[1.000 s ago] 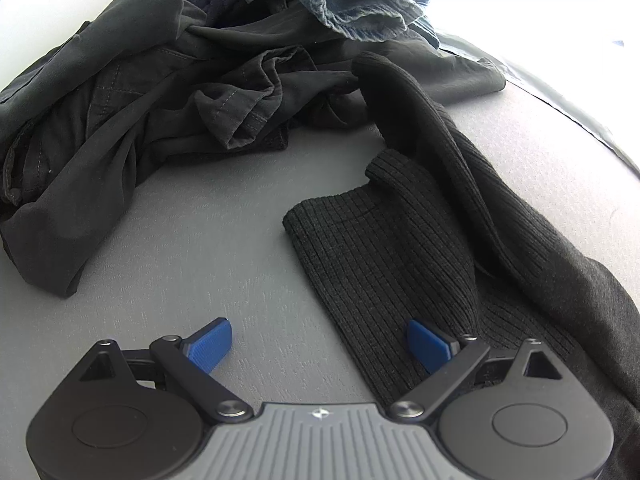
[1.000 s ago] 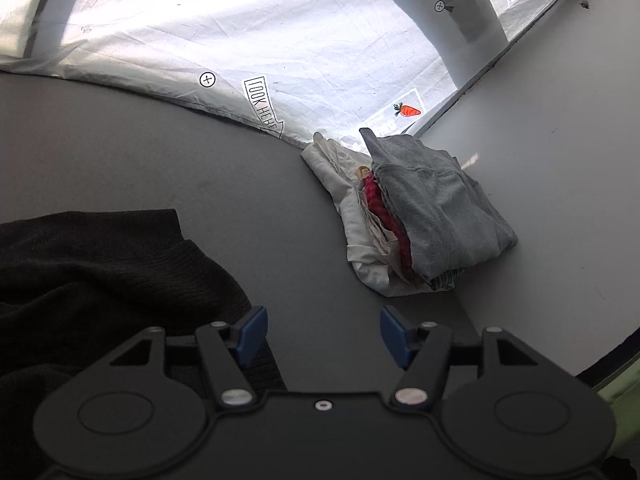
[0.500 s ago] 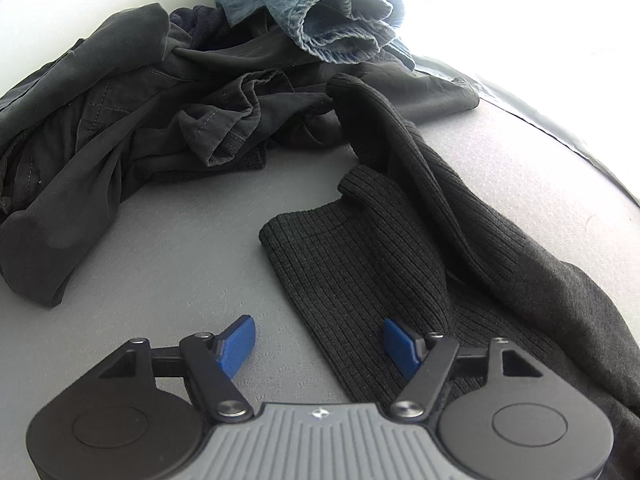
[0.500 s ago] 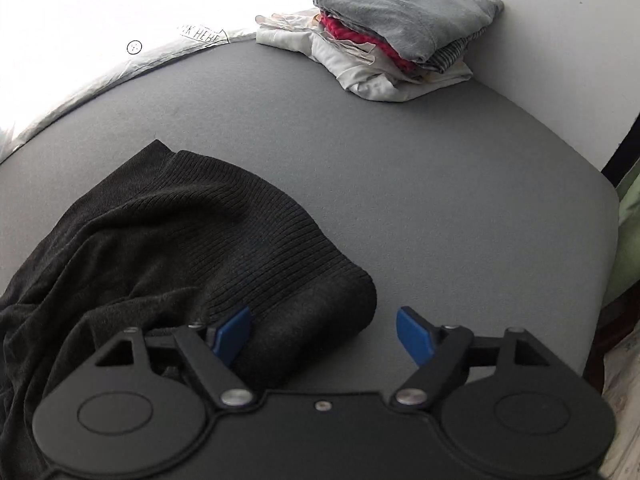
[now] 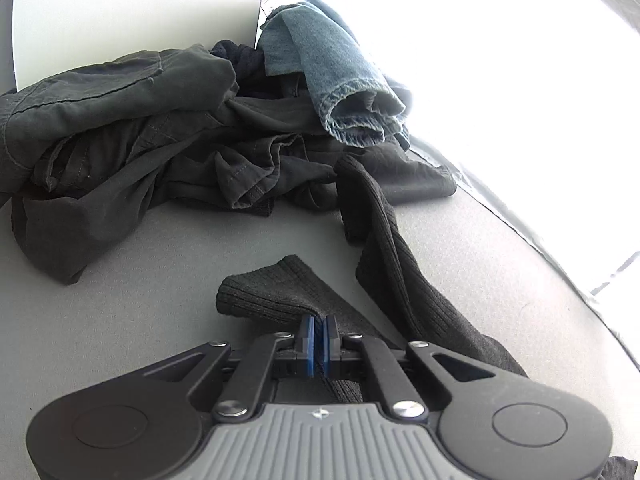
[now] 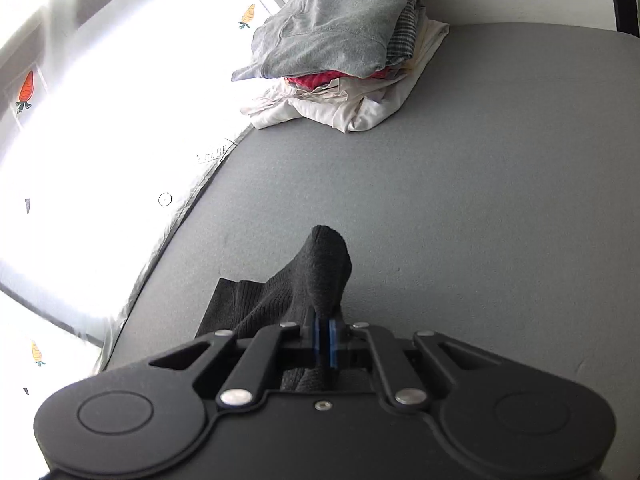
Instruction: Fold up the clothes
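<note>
A black ribbed knit sweater (image 5: 404,280) lies on the grey surface (image 5: 140,300). In the left wrist view my left gripper (image 5: 319,328) is shut on its ribbed edge, and the pinched fold (image 5: 272,292) bunches up just ahead of the blue pads (image 5: 307,330). A sleeve (image 5: 360,196) of it runs back toward the clothes pile. In the right wrist view my right gripper (image 6: 325,330) is shut on another part of the same sweater (image 6: 316,276), with a dark corner sticking up past the fingers.
A pile of unfolded dark garments (image 5: 132,140) with blue jeans (image 5: 340,80) on top lies behind the sweater. A folded stack (image 6: 344,52), grey on top over red and white, sits at the far corner. A bright printed sheet (image 6: 100,120) borders the grey surface (image 6: 460,220).
Both grippers went from open to shut on the black sweater's edge. The fabric now bunches between each pair of pads. The right wrist view swung round toward the folded stack.
</note>
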Available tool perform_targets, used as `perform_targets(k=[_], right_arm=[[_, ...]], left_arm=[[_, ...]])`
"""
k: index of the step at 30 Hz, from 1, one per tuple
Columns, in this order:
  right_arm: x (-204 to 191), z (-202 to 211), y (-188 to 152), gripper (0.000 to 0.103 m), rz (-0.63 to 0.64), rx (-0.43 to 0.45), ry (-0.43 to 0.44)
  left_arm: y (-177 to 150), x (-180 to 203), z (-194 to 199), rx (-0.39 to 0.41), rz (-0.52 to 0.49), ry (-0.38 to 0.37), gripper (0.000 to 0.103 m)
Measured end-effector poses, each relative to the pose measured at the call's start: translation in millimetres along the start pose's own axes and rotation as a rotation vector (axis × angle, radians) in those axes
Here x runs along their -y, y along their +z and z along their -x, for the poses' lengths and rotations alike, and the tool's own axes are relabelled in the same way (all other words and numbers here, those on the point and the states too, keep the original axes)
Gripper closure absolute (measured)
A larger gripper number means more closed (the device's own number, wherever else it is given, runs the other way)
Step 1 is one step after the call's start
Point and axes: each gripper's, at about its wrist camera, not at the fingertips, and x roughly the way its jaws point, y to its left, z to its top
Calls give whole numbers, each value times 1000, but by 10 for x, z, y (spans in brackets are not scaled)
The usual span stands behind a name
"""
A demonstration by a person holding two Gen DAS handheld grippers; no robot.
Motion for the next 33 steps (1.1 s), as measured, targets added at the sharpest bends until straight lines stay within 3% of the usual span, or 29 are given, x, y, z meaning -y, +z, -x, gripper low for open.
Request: perform_targets(k=[7,12,19,24,27,31,33], right_arm=[[185,254,422,98,35,32,89],[521,368,540,98,82,28,42],[1172,376,589,98,62,-34,-62],[1466,180,450,98,67,-126,-160],[1406,93,345,92,194,-148,-215],[1252,68,255,75,367,-126,-291],[1203,83,236,67,406,-112,-310]], left_arm=[[-76,-16,825,140,29,-44,99],[-381,-145,1268,164,24,-60,99],[-1141,-313,1398,44,-113,73,99],[-1534,-709,1253,-128,-19,174,98],[-1607,-804,1236,-173,-72,231,93],[-1557,-930,1368,-135,-79,245,66],[-1484,-998,1430,-110,-60,238,61]])
